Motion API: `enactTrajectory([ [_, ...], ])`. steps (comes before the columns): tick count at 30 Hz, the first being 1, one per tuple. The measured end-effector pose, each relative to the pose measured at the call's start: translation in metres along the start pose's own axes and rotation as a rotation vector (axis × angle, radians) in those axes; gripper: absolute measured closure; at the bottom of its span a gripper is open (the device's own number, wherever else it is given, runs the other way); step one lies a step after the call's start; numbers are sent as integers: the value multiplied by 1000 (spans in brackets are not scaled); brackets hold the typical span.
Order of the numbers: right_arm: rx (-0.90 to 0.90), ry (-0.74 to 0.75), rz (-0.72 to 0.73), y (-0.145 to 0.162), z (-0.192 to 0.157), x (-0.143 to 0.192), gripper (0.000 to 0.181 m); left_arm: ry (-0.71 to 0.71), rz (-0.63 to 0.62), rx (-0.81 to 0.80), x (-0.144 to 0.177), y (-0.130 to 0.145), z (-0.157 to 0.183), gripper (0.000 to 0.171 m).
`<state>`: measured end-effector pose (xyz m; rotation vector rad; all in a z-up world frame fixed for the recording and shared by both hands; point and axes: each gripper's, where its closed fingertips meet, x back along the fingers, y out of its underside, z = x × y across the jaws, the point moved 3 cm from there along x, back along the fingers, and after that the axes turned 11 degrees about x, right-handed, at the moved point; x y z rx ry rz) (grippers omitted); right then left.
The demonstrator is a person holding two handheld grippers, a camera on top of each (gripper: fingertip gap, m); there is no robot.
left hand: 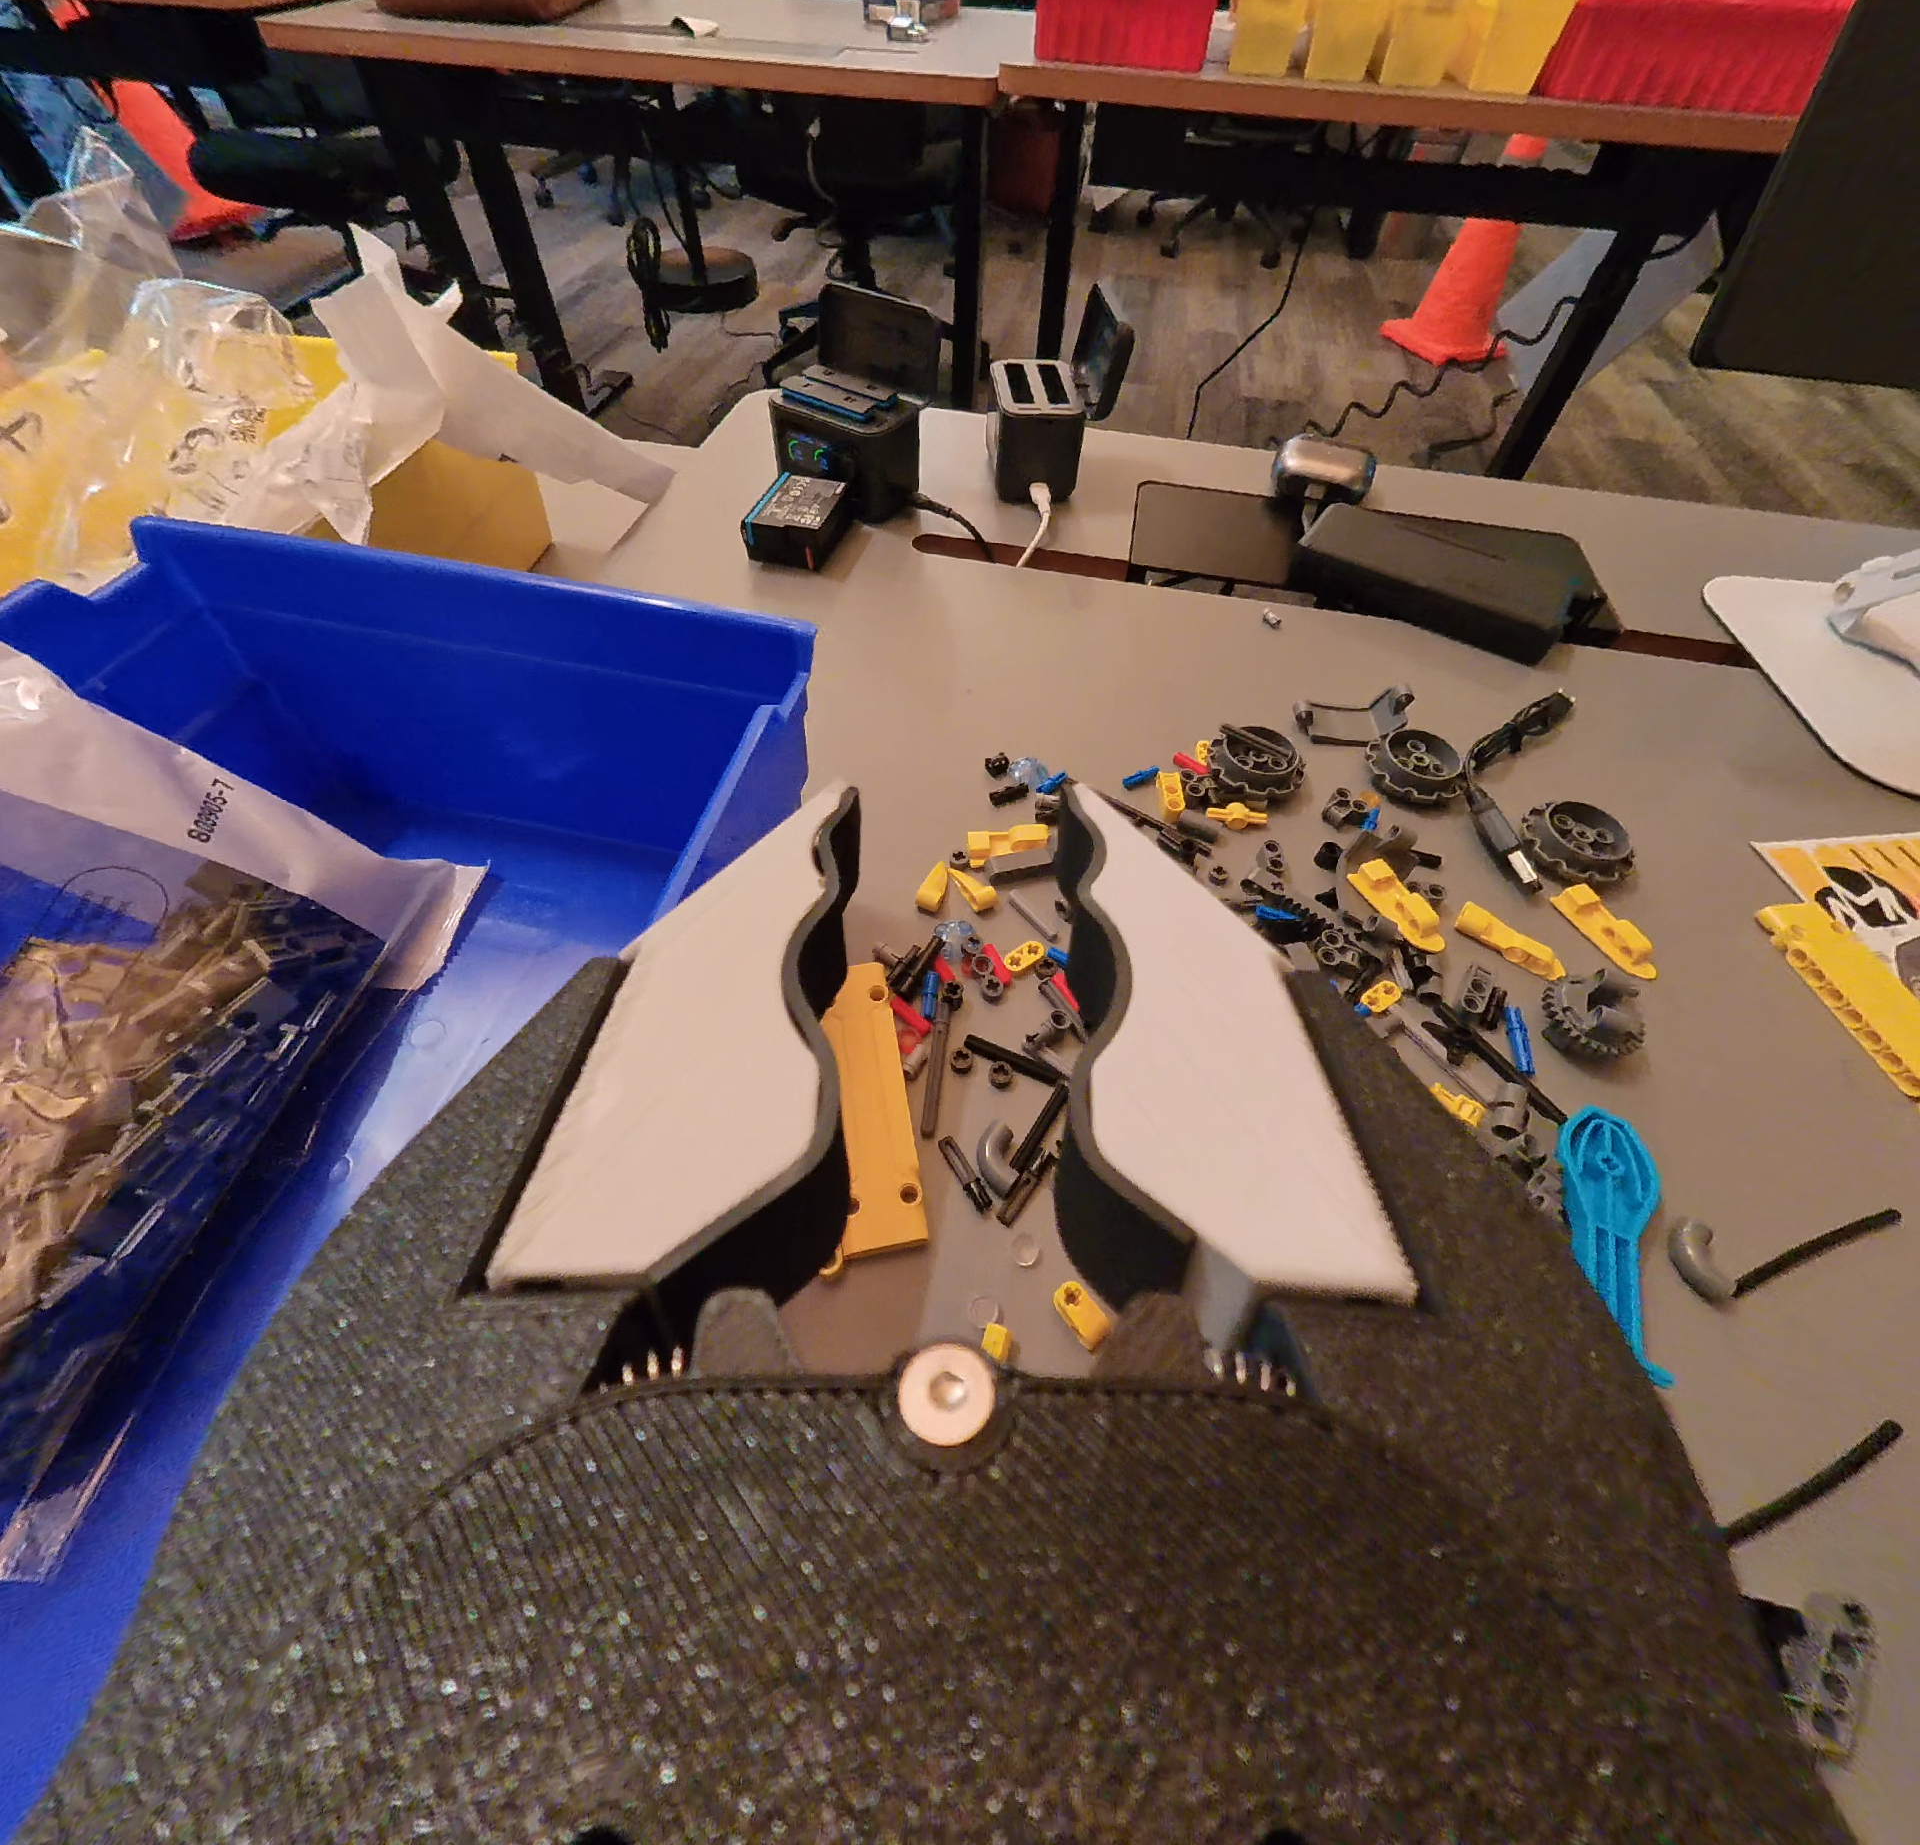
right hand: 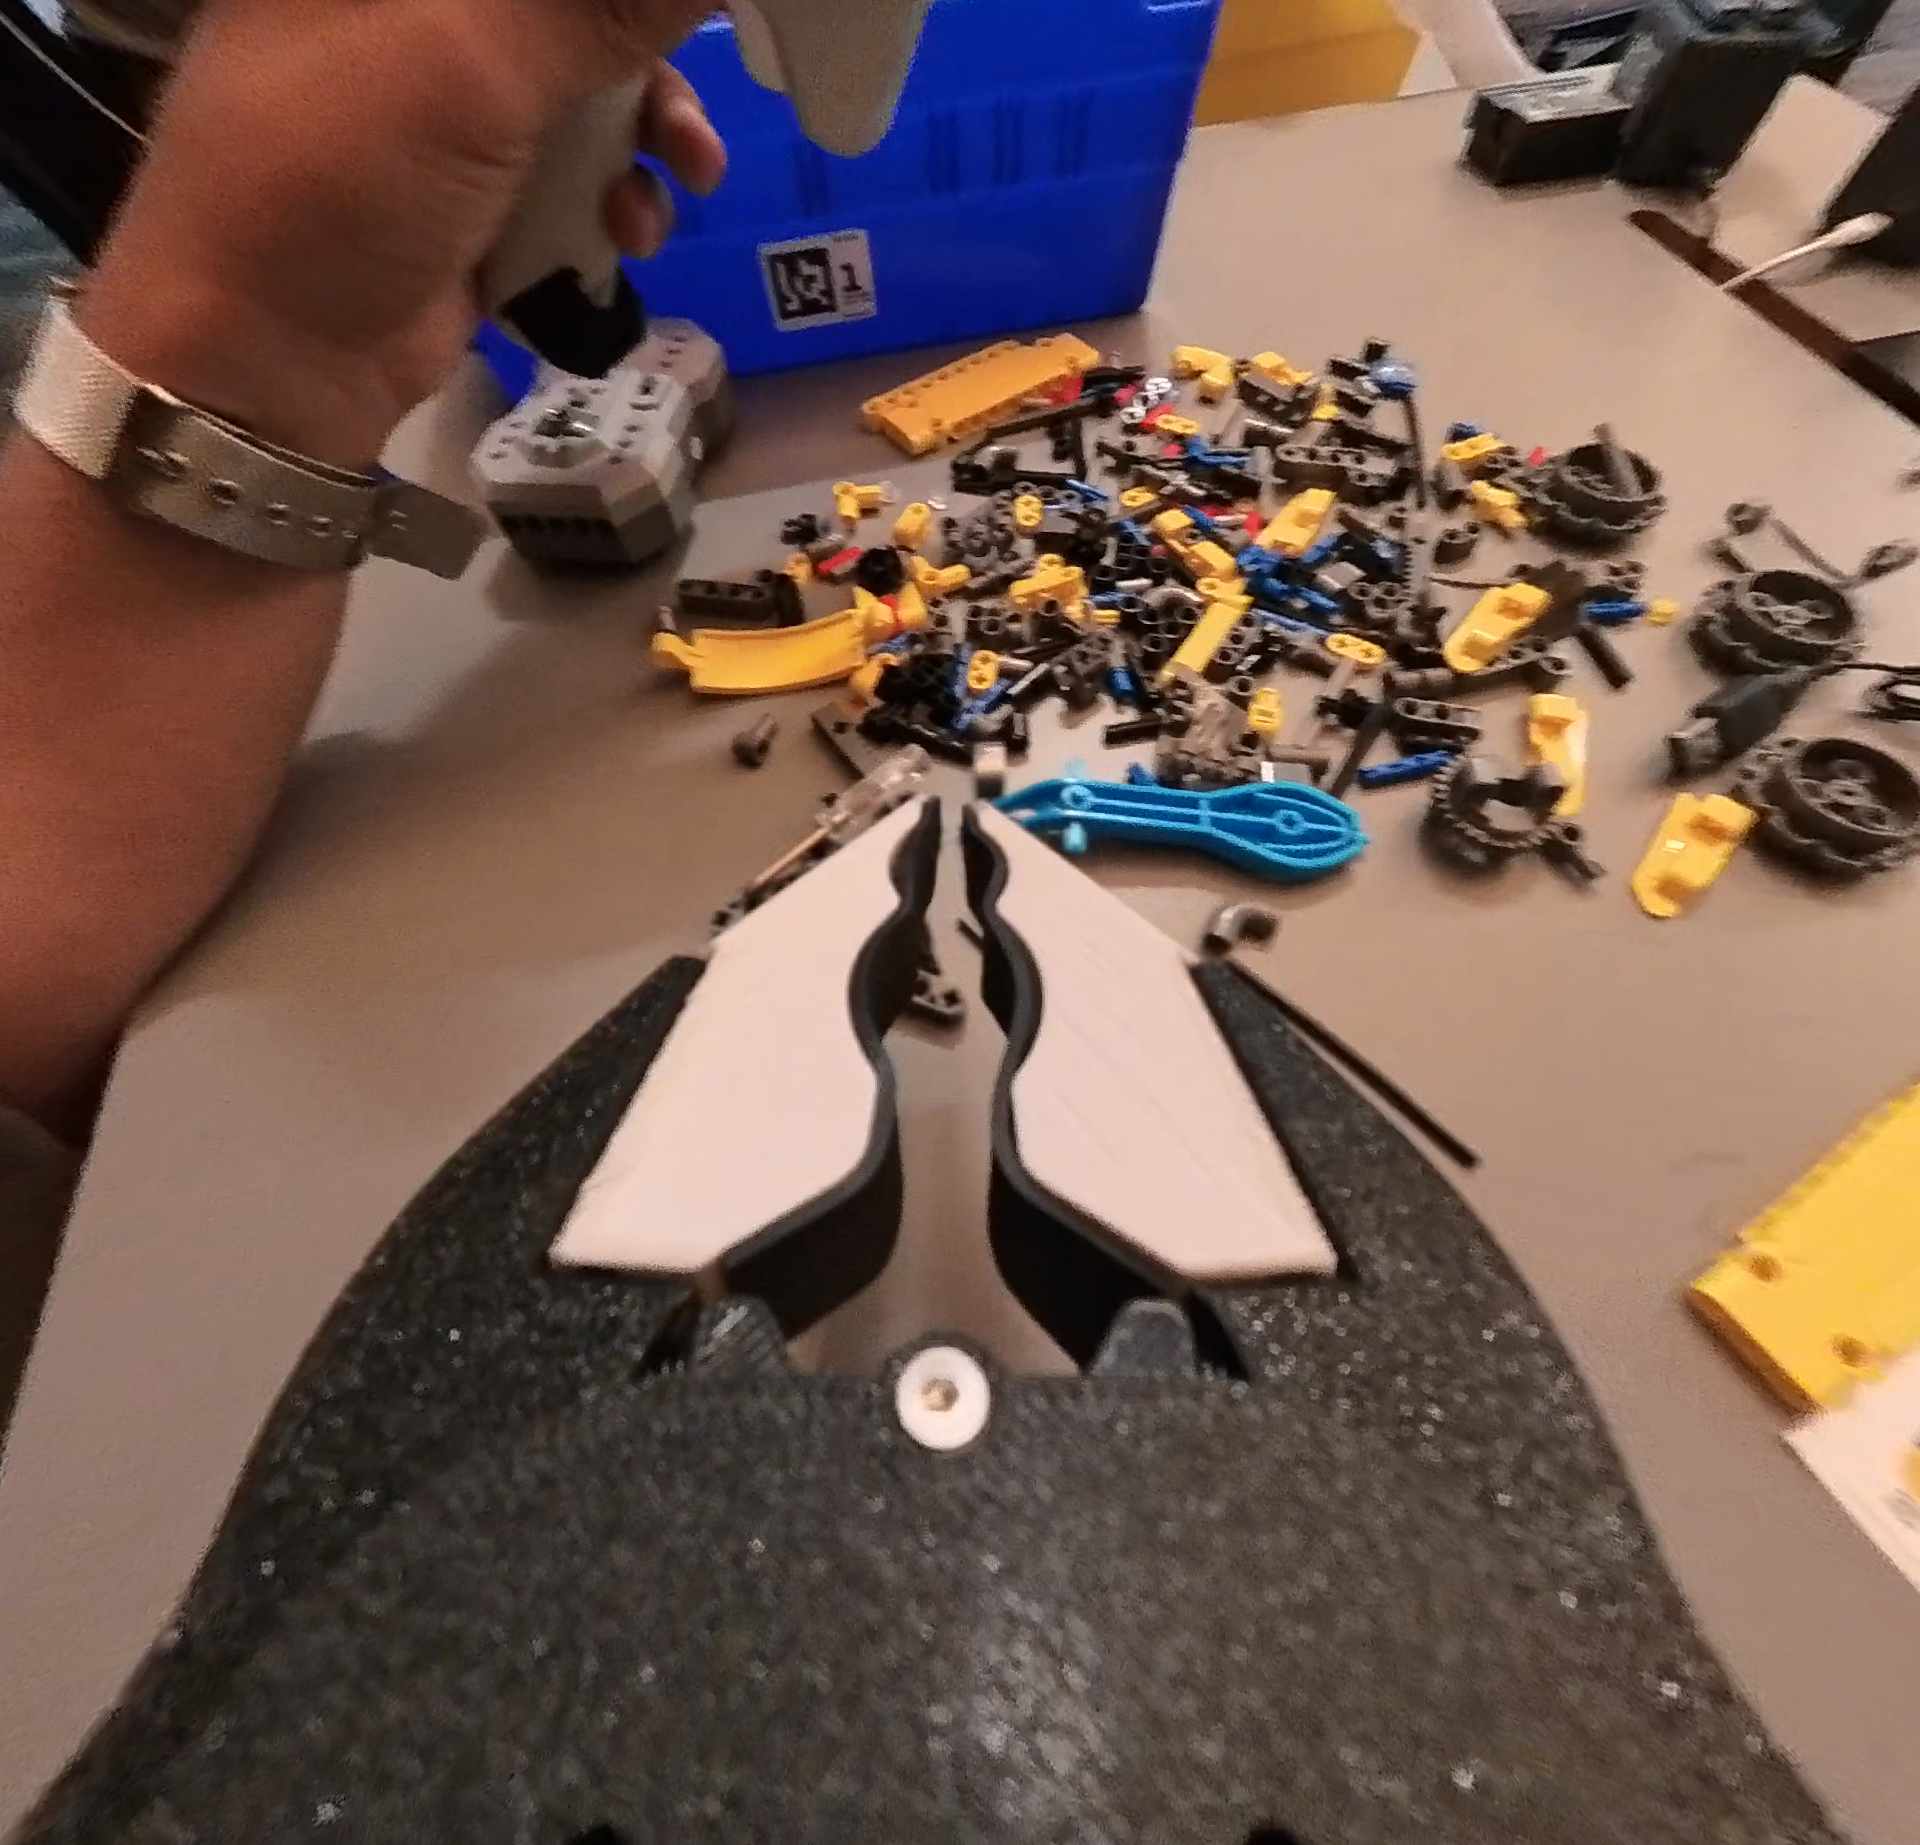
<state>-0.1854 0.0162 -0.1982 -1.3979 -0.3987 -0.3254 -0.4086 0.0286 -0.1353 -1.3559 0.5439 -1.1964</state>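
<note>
Left gripper (left hand: 961, 800) hangs spread wide above loose building parts (left hand: 1392, 922) beside the blue bin (left hand: 468, 642). The right gripper (right hand: 951, 808) has its tips nearly meeting near a turquoise piece (right hand: 1195, 827), and blur hides whether it grips anything.

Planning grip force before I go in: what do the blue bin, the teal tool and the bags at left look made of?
Blue bin: rigid moulded plastic, glossy, with sharp reflections on its walls. Teal tool: hard plastic, matte with fine ridged lines, possibly 3D-printed. Bags: thin clear film, crinkled and shiny, parts visible through it. Left gripper hovers open above the pile.
</note>
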Motion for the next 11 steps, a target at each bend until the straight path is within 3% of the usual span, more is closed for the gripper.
enactTrajectory([
  [11, 81, -39, -85, 12, -26, -17, 169, 18, -16, -21, -2, 3, 6, 133],
])
